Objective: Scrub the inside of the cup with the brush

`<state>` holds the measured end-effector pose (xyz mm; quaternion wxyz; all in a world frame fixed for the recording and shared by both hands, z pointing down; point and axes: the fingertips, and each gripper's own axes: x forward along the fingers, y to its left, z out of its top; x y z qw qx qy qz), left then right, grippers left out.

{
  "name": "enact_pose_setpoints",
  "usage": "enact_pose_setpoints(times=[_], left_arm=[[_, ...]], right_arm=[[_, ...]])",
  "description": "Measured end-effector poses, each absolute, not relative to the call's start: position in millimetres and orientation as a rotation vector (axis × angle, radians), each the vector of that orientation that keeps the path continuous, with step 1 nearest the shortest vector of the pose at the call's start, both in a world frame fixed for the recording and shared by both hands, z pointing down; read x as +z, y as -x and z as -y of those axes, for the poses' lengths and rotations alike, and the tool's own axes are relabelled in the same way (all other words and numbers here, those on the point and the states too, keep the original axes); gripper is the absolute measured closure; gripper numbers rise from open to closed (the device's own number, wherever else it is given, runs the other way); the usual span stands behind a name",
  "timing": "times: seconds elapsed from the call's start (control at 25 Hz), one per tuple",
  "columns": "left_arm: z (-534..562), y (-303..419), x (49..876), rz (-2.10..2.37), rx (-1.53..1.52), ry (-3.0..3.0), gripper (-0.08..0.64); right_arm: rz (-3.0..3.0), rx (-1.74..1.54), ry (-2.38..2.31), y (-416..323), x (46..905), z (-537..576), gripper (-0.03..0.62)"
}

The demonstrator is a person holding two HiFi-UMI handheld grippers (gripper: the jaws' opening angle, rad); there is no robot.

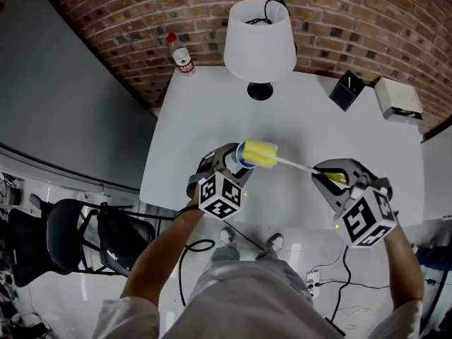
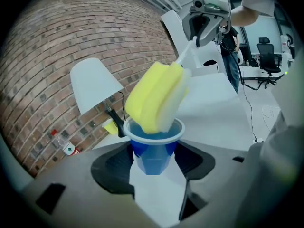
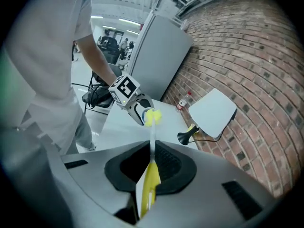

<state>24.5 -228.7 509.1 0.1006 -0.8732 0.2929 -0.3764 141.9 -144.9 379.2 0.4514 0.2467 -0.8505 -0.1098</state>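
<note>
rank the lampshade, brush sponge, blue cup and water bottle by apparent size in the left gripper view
1. brush sponge, roughly level with lampshade; nearness inflates the sponge
2. blue cup
3. water bottle

Looks like an office or lab workspace: white worktop [image 1: 205,119] set against a bare brick wall [image 1: 113,27], grey partition panel [image 1: 56,83] alongside, black swivel chair [image 1: 67,235] on a pale floor [image 1: 164,224] trailing loose cables [image 1: 201,244], further office chairs [image 2: 266,56] in an open room beyond, strip lights [image 3: 130,21] overhead.
</note>
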Motion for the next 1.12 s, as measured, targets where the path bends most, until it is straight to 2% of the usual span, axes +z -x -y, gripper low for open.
enact_pose_setpoints(times=[0.6, 1.12], left_arm=[[224.2, -21.1, 505.4, -0.744, -1.158, 2.413, 0.281], [226.8, -18.3, 499.3, -0.784, -1.158, 2.331, 0.281]], right_arm=[[1.844, -0.592, -0.404, -119.0, 381.4, 138.0, 0.563], [1.732, -0.666, -0.374, -102.5, 382.8, 141.7, 0.562]])
